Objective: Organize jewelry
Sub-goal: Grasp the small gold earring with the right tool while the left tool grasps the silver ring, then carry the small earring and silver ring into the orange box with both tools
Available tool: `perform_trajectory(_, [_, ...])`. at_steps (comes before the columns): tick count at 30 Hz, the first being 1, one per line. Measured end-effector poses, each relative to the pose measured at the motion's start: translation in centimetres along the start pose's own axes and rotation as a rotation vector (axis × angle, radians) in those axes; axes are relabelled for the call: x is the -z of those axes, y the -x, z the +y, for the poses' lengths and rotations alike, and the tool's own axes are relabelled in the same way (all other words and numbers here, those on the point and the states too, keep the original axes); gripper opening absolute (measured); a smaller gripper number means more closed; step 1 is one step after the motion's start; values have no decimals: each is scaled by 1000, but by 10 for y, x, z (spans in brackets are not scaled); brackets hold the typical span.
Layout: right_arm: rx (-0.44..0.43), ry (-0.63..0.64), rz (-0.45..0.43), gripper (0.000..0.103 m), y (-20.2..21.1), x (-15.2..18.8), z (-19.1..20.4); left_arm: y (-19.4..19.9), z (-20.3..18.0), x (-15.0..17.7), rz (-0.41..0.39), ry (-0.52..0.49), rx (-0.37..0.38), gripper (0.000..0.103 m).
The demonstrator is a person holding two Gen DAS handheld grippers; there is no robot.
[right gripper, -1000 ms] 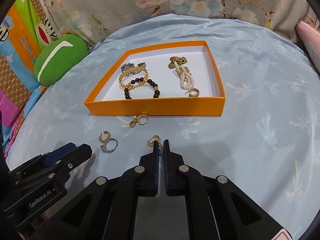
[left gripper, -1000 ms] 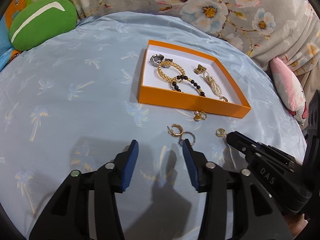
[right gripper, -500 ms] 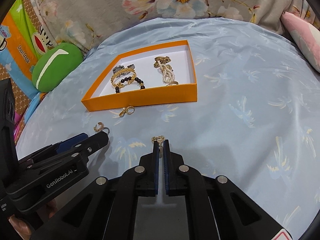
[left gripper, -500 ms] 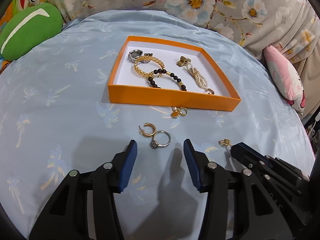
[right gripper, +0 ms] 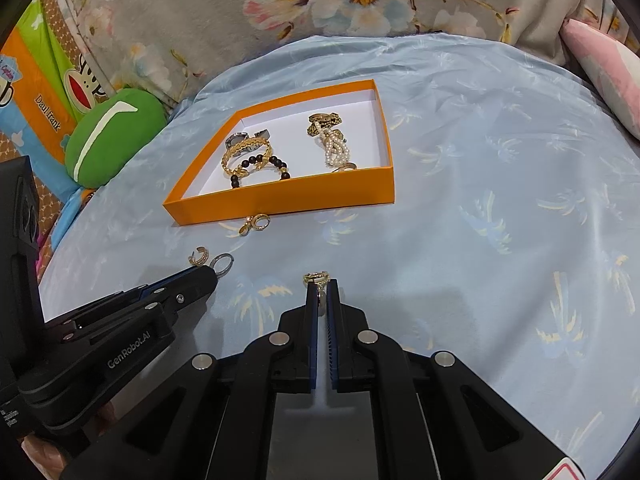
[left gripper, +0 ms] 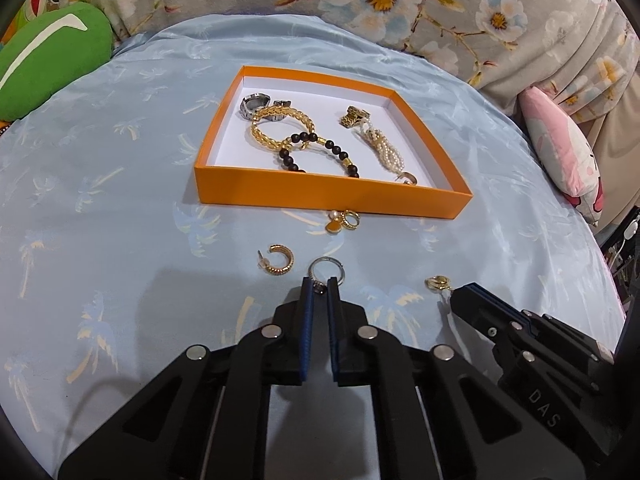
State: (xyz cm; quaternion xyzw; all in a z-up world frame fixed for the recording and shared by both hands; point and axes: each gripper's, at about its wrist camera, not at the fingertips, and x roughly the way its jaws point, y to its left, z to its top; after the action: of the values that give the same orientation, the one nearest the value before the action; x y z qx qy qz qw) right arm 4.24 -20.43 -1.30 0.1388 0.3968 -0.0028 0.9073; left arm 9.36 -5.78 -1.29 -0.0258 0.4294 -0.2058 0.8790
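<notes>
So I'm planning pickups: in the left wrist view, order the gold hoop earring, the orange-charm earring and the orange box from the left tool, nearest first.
1. Gold hoop earring, just ahead, left.
2. Orange-charm earring, beyond, by the box front.
3. Orange box, farthest, centre.

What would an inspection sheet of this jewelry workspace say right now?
Surface: blue cloth with palm print.
Job's things: orange box holding bracelets, pearls; hoop, charm loose outside.
Clutter: nothing seen.
Grippers: left gripper shut on silver ring; right gripper shut on gold earring.
Cables: nothing seen.
Surroundings: floral fabric, green cushion, pink pillow.
</notes>
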Motion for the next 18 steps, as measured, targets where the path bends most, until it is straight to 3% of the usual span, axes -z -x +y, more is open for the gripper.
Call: perform_trajectory(18, [-10,-20,-45,5,9,-1,-2,20,18,7,-33,62,12,6])
